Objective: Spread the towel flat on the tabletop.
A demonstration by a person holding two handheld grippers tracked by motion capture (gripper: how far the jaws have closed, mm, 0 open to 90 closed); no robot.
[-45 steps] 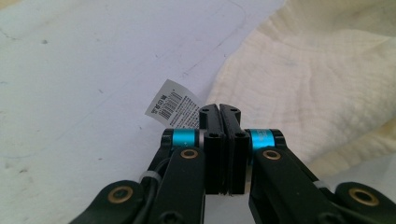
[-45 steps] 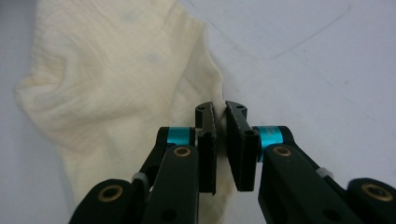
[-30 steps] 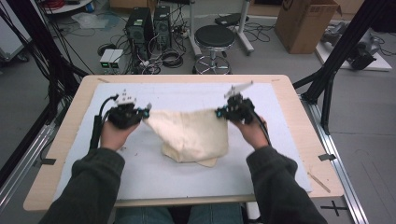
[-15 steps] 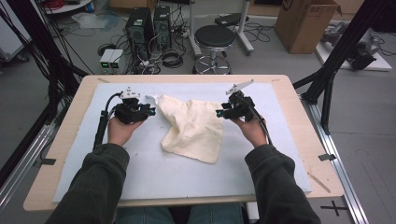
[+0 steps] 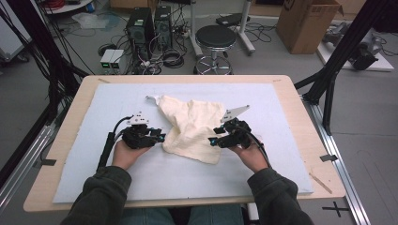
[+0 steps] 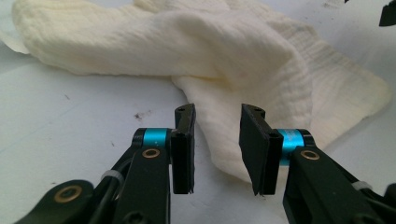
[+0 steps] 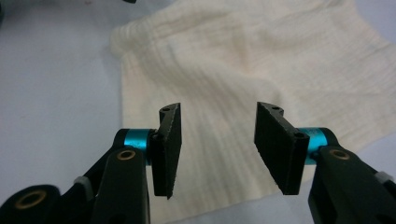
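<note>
The cream cloth (image 5: 193, 127) lies rumpled on the table (image 5: 291, 93), limp and light; I judge it best pinched at a hem or corner. My left tongs (image 5: 161, 137) sit just left of the cloth; my right tongs (image 5: 212, 140) hover over its right edge. Both have just been opening, nothing clamped, forearms low and angled inward.

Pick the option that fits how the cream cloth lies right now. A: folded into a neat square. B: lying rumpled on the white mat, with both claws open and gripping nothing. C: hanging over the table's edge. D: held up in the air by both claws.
B: the cream cloth lies rumpled on the white mat, and the left claw and the right claw both stand open with nothing pinched.
</note>
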